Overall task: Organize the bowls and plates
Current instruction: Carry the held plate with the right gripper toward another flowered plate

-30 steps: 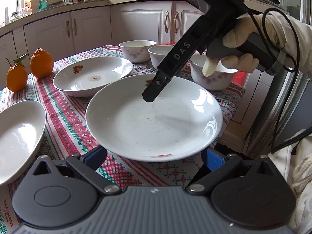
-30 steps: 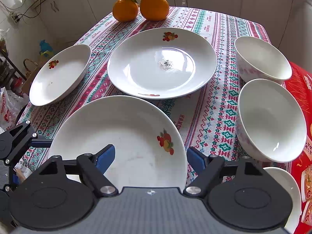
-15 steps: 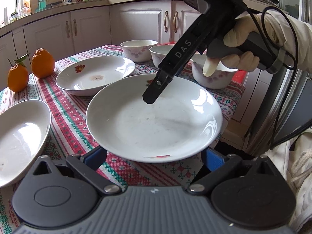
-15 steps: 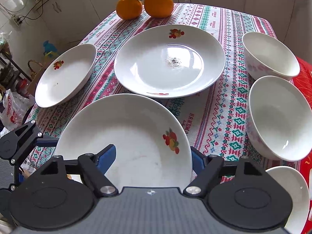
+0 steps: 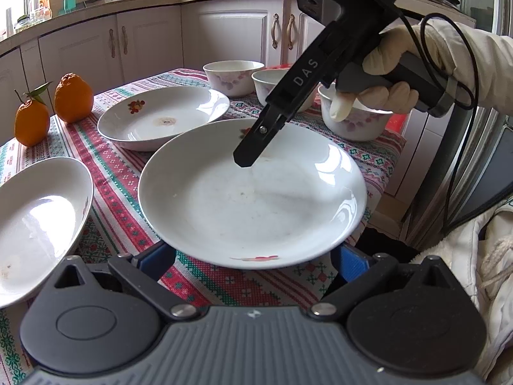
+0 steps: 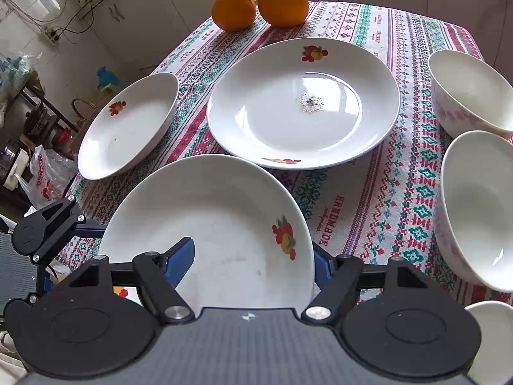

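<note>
A white plate (image 5: 253, 192) with a fruit print lies on the patterned tablecloth right in front of my left gripper (image 5: 253, 261), whose blue fingers sit spread below its near rim. My right gripper (image 6: 253, 264) straddles the same plate (image 6: 218, 224): one finger lies over the inside, the other outside the rim. That finger (image 5: 253, 147) hangs above the plate's middle in the left wrist view. A second plate (image 6: 303, 102) lies beyond, a third plate (image 6: 128, 125) to its left. Three white bowls (image 5: 234, 77) stand at the far right.
Two oranges (image 6: 259, 6) sit at the far edge of the table (image 6: 368, 211). The table edge drops off close to the near plate on the right in the left wrist view. White kitchen cabinets (image 5: 144, 41) stand behind. A plastic bag (image 6: 45, 176) lies on the floor.
My right gripper has moved forward and down over the near plate, its rim now between the fingers. The left gripper has shifted slightly closer to the plate.
</note>
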Demonstrator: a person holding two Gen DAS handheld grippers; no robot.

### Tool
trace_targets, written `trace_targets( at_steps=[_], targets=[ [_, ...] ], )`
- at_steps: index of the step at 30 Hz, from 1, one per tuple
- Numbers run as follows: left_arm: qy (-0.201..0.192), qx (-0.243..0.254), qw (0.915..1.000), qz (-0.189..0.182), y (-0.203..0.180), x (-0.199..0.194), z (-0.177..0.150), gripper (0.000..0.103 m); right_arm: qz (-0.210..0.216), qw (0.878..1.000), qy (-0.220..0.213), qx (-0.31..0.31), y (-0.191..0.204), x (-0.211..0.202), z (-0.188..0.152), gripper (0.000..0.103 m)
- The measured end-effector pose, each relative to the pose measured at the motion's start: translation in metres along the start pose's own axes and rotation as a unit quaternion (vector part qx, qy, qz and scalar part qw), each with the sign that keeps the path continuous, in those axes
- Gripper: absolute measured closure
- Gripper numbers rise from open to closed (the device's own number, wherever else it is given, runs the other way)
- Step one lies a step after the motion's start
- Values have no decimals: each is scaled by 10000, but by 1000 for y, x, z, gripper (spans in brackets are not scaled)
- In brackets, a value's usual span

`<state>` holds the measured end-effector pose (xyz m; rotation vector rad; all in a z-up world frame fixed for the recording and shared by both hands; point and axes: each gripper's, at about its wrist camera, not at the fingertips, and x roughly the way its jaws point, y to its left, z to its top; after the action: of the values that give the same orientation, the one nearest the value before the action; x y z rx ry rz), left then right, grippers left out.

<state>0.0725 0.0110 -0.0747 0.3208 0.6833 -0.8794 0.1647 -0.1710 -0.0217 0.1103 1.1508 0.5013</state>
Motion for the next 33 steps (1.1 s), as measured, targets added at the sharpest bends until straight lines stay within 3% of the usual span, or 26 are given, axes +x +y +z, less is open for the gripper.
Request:
trace_targets(
  at_steps=[9, 14, 33],
  targets=[
    [80, 33, 10000, -20, 1, 3, 0, 2, 183, 9997, -68, -141, -3, -3, -2, 24],
    [120, 91, 9999, 6, 1, 3, -1, 8, 211, 9995, -98, -209, -4, -2, 0, 25],
    [123, 78, 9998, 149, 2, -7, 2, 9, 229, 9989, -210, -342, 10, -10, 4, 25]
  ],
)
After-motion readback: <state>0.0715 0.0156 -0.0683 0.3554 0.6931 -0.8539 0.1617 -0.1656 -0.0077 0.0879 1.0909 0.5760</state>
